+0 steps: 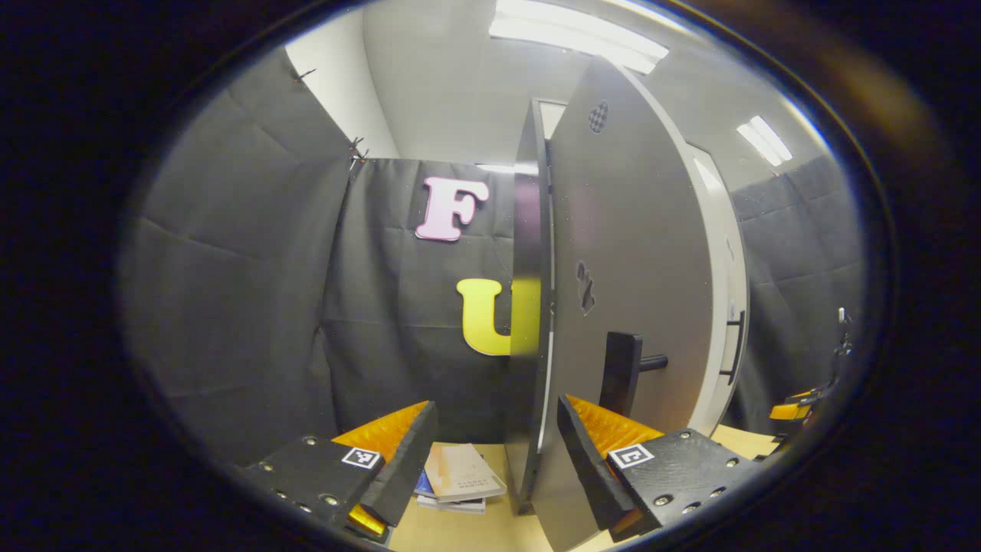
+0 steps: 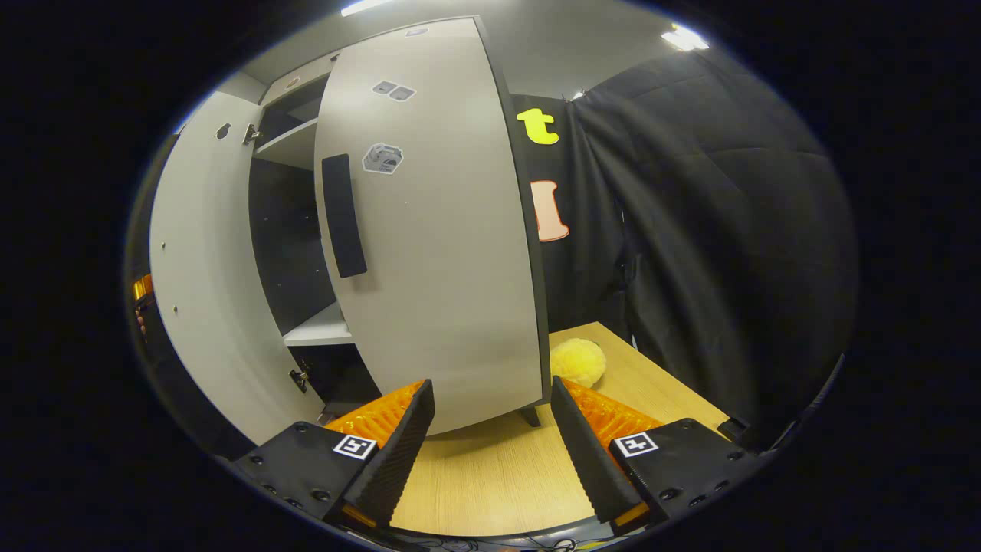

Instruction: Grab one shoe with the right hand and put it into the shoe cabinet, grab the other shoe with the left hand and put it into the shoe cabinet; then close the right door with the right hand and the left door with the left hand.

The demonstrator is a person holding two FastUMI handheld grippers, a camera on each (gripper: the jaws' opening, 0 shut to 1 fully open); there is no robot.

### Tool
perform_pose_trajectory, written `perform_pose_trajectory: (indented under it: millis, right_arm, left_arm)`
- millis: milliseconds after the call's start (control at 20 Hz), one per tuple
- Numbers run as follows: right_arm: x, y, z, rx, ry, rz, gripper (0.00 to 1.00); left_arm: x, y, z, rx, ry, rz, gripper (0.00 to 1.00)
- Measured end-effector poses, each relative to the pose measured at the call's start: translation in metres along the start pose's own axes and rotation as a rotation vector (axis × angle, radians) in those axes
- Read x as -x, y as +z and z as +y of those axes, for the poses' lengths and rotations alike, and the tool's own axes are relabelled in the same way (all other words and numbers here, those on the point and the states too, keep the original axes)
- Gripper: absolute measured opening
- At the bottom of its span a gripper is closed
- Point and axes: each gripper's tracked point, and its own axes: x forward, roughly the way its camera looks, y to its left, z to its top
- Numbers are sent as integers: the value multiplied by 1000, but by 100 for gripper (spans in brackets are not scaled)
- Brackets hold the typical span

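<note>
on the light wood table the shoe cabinet stands with both doors swung out, so judging by that it's door-closing time. the right gripper hangs in front of the right door, fingers spread wide with nothing between them, the door's bottom edge just beyond the tips. the left gripper is right up at the left door, seen nearly edge-on, fingers apart too. the door's edge sits about in the gap, but i can't tell if either pad touches it.

how i'd do it: push flat on the outer face near the free edge, not near the hinges, slow and steady so it doesn't bounce back open. the black handle is an option but a plain push looks easier. right door first, per the task.

hard to make out: the shoes. the cabinet's inside is dark, i can see a white shelf but no shoe on it, so i can't say they're in there. there's a fuzzy yellow thing half hidden behind the right door, no idea what it is. some books lie flat past the left fingers, partly cut off.
</note>
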Motion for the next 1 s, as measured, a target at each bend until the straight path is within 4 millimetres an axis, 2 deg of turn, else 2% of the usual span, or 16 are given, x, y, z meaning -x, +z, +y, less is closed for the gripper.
perform_pose_trajectory:
  millis: [150, 200, 250, 550, 600, 850, 1000]
  right_arm:
    - [-5, 6, 7, 14, 16, -16, 97]
    - [-7, 8, 8, 24, 23, -20, 97]
    - [-10, 8, 8, 36, 26, -21, 97]
    - [-23, 11, -7, 22, 14, -25, 97]
    - [-25, 12, -11, 13, 11, -23, 97]
    - [-37, 18, -41, -20, -2, -15, 97]
    - [-42, 29, -63, -38, -10, -10, 97]
  left_arm:
    - [-6, -4, -33, 3, -54, 22, 96]
    - [-8, -6, -43, 27, -64, 29, 91]
    - [-10, -9, -51, 47, -67, 32, 91]
    - [-28, -11, -104, 63, -52, 42, 92]
    - [-33, -14, -113, 71, -37, 59, 96]
    - [-49, -42, -173, 153, 44, 108, 96]
    - [-47, -52, -188, 115, 103, 141, 91]
